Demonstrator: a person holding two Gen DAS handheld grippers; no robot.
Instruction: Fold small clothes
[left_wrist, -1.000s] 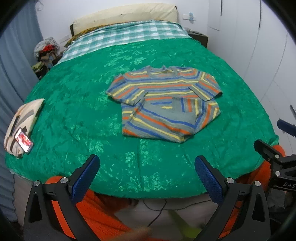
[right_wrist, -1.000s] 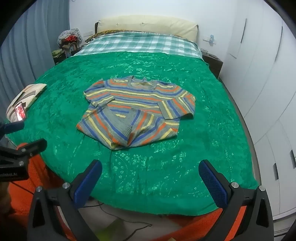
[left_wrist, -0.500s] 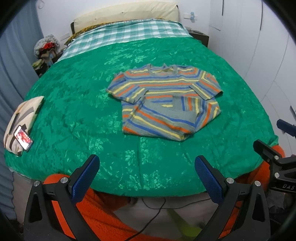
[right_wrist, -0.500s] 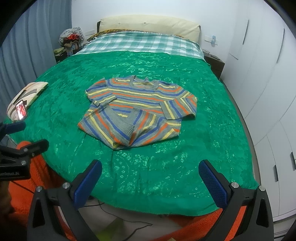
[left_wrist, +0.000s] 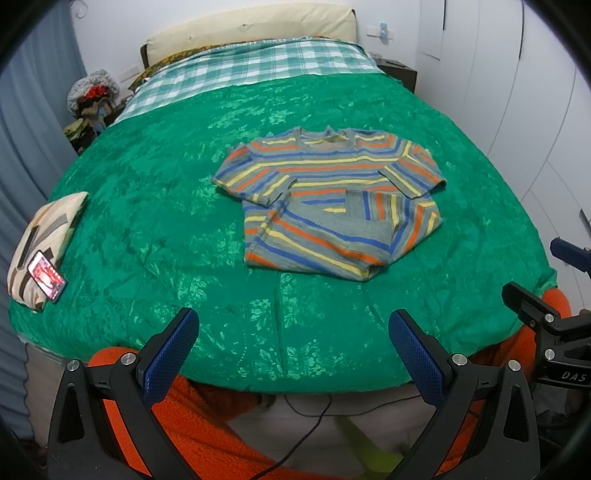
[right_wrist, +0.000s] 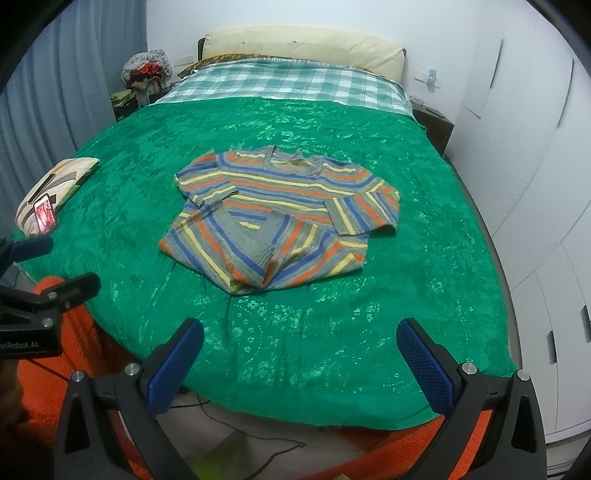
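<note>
A small striped sweater (left_wrist: 332, 199) in grey, blue, orange and yellow lies partly folded in the middle of the green bedspread (left_wrist: 166, 221), with its lower part and sleeves turned over its body. It also shows in the right wrist view (right_wrist: 284, 218). My left gripper (left_wrist: 293, 332) is open and empty, held back near the foot edge of the bed, well short of the sweater. My right gripper (right_wrist: 299, 343) is also open and empty near the same edge, to the right of the left one.
A patterned cushion (left_wrist: 44, 236) with a lit phone (left_wrist: 46, 275) on it lies at the bed's left edge. An orange blanket (left_wrist: 207, 424) hangs below the foot edge with a cable. Checked bedding (left_wrist: 251, 70) and a pillow are at the head. White wardrobe doors (right_wrist: 535, 166) stand at the right.
Both grippers have drifted slightly; the view has shifted a little toward the bed. The sweater has not moved and both grippers stay open.
</note>
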